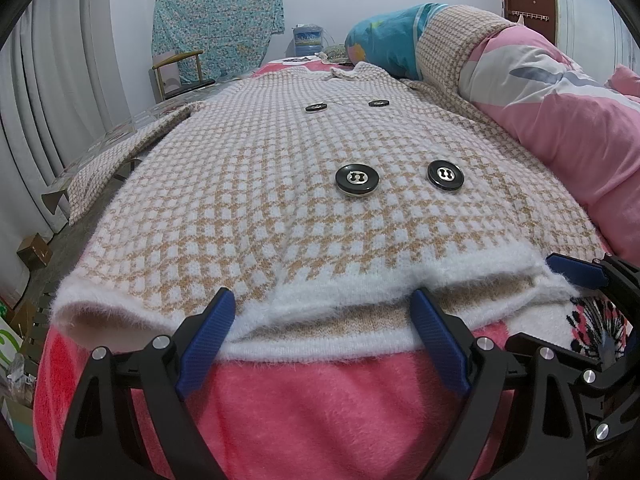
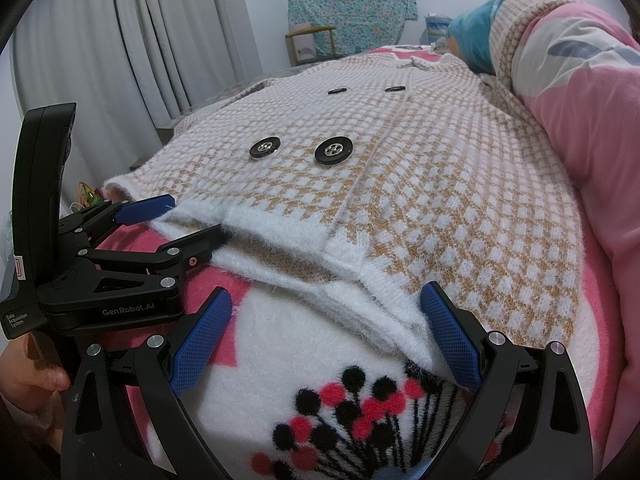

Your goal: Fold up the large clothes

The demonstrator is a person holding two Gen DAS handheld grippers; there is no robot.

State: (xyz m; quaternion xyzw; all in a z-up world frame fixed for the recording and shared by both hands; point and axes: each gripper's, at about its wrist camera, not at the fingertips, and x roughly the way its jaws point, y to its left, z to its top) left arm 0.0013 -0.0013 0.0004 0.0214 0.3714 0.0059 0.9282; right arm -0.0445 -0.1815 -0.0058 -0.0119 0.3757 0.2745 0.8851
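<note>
I hold my left hand-held gripper (image 1: 322,312) low at the near edge of the bed (image 1: 304,400), and its two blue pads are spread wide. Between them lies the fluffy white hem of the large knitted cardigan with the beige and white check pattern (image 1: 260,184); the pads stand on either side of the hem and do not press on it. The cardigan lies flat, front side up, along the bed from the near edge toward the far end. It has four big black round buttons (image 1: 357,180) with shiny metal centres, two nearer to me and two farther away.

My right hand-held gripper (image 2: 326,332) is also spread wide, just beside the left one at the same near edge. Its right pad touches the hem at the cardigan's near corner, and its left pad is over the fuzzy pink and white blanket with black and red dots (image 2: 340,412) which covers the bed. No cloth is pinched there.

Along the right side of the bed a pink and grey quilt (image 1: 560,96) is rolled up, and one sleeve of the cardigan lies on it. On the far wall hangs a teal flowered cloth (image 1: 218,20).
</note>
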